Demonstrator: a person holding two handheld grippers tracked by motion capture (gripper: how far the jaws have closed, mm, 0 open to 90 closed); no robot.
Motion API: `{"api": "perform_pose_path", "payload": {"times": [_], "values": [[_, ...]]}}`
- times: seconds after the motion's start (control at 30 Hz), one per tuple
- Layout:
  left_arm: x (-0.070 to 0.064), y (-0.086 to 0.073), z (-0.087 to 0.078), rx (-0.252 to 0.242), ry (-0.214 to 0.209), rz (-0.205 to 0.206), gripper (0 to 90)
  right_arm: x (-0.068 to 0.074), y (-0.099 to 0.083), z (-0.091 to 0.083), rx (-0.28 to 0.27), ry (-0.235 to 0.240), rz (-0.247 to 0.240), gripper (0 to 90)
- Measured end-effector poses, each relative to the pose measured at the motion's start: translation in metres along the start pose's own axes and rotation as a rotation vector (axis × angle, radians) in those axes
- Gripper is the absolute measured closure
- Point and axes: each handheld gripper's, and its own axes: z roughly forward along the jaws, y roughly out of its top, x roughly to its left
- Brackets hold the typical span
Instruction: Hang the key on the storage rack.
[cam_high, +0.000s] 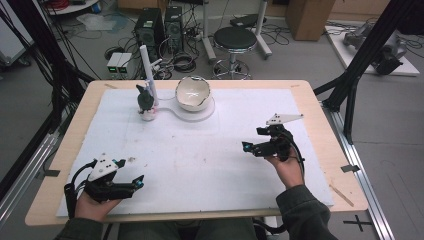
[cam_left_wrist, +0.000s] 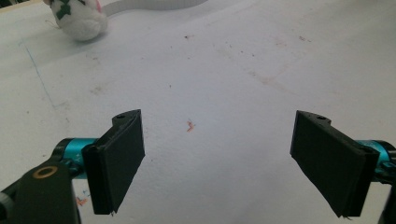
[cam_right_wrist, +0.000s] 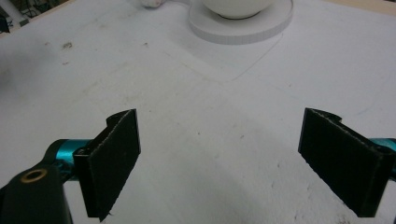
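Observation:
A white bowl (cam_high: 192, 94) with a cracked-looking rim sits on a round white base (cam_high: 204, 114) at the far middle of the table. To its left, a small dark and white plush toy (cam_high: 145, 102) stands beside an upright white tube (cam_high: 148, 75). My left gripper (cam_high: 130, 172) is open over the near left of the white sheet, with nothing between its jaws (cam_left_wrist: 222, 140); the plush toy (cam_left_wrist: 77, 16) lies far ahead of it. My right gripper (cam_high: 252, 139) is open at mid right, also empty (cam_right_wrist: 219, 140), and faces the bowl (cam_right_wrist: 236, 7) and its base (cam_right_wrist: 243, 25).
A white sheet (cam_high: 200, 160) covers most of the wooden table (cam_high: 320, 125). Small reddish specks mark the sheet (cam_left_wrist: 190, 125). Beyond the table, a black stool (cam_high: 235, 40), computer towers (cam_high: 150, 27) and cables stand on the floor. A black frame leg (cam_high: 360, 60) rises at the right.

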Motion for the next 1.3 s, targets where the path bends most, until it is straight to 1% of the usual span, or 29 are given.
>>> {"api": "perform_pose_path", "payload": {"times": [0.2, 0.3, 0.37, 0.7, 0.9, 1.03, 1.07, 1.17, 1.23, 1.3], "values": [[0.0, 0.0, 0.0, 0.003, -0.002, 0.002, 17.9, 0.0, -0.011, -0.003, 0.006, -0.003, 0.004, 11.9], [0.0, 0.0, 0.001, 0.001, 0.001, 0.001, 17.9, 0.0, -0.015, -0.004, -0.002, -0.004, 0.0, 11.9], [-0.001, 0.0, 0.001, 0.0, 0.001, 0.001, 17.9, 0.0, -0.016, -0.005, 0.001, -0.003, 0.006, 11.9], [-0.001, -0.001, 0.001, 0.001, -0.002, -0.002, 17.9, -0.005, -0.033, -0.019, -0.021, -0.026, 0.021, 11.9], [-0.001, -0.001, 0.001, 0.002, -0.003, -0.003, 17.9, -0.008, -0.04, -0.025, -0.031, -0.04, 0.034, 11.9], [-0.001, -0.002, 0.001, 0.004, -0.002, -0.006, 17.9, -0.009, -0.043, -0.028, -0.036, -0.044, 0.032, 11.9], [-0.001, -0.002, 0.001, 0.007, -0.002, -0.004, 17.9, -0.009, -0.045, -0.03, -0.034, -0.043, 0.04, 11.9], [0.0, -0.002, 0.001, 0.007, -0.004, -0.005, 17.9, -0.01, -0.047, -0.031, -0.038, -0.044, 0.037, 11.9], [0.0, -0.002, 0.001, 0.008, -0.002, -0.008, 17.9, -0.009, -0.049, -0.033, -0.038, -0.045, 0.045, 11.9], [0.0, -0.003, 0.001, 0.006, -0.002, -0.011, 17.9, -0.01, -0.051, -0.033, -0.038, -0.045, 0.04, 11.9]]}}
